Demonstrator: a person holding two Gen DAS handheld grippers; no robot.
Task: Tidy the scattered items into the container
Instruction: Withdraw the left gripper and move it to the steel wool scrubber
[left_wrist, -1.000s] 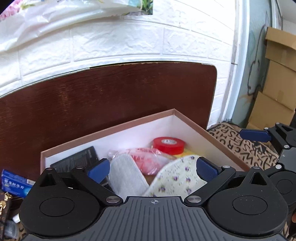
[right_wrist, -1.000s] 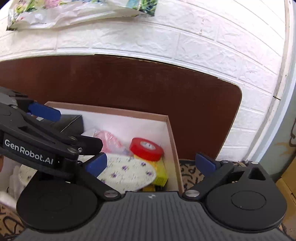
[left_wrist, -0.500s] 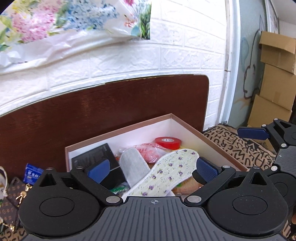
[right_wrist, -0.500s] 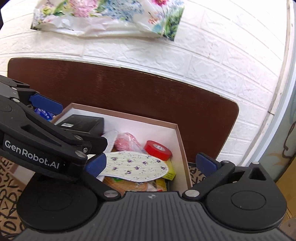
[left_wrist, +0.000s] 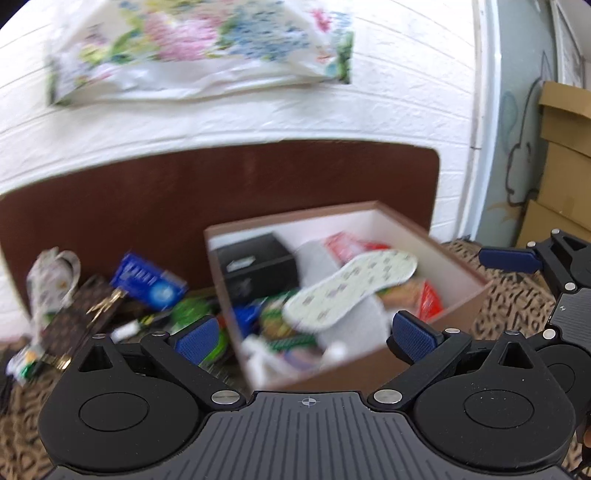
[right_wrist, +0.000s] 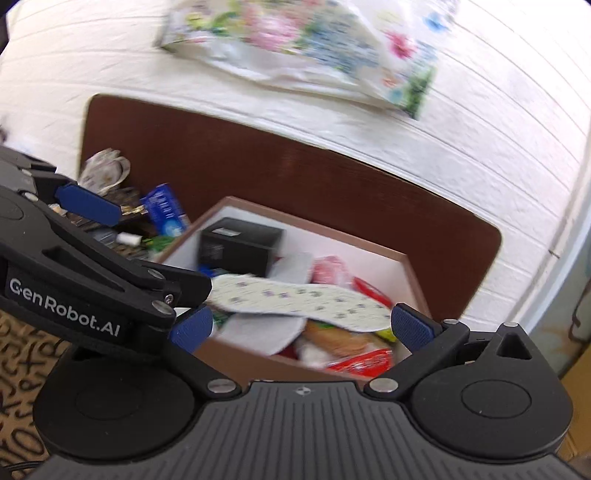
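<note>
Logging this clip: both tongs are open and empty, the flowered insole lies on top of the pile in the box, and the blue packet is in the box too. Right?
Not quite. The blue packet lies outside the box, on its left, as the left wrist view shows. Left tongs and right tongs are open and empty; the flowered insole tops the pile.

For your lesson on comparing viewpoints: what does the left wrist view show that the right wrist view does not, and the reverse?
Only the left wrist view shows stacked cardboard boxes at the far right and the green packets left of the box. Only the right wrist view shows the left gripper from the side, with its printed label. Both show the brown box with the flowered insole on top, the black case, the blue packet outside, and both grippers with jaws open and empty.
</note>
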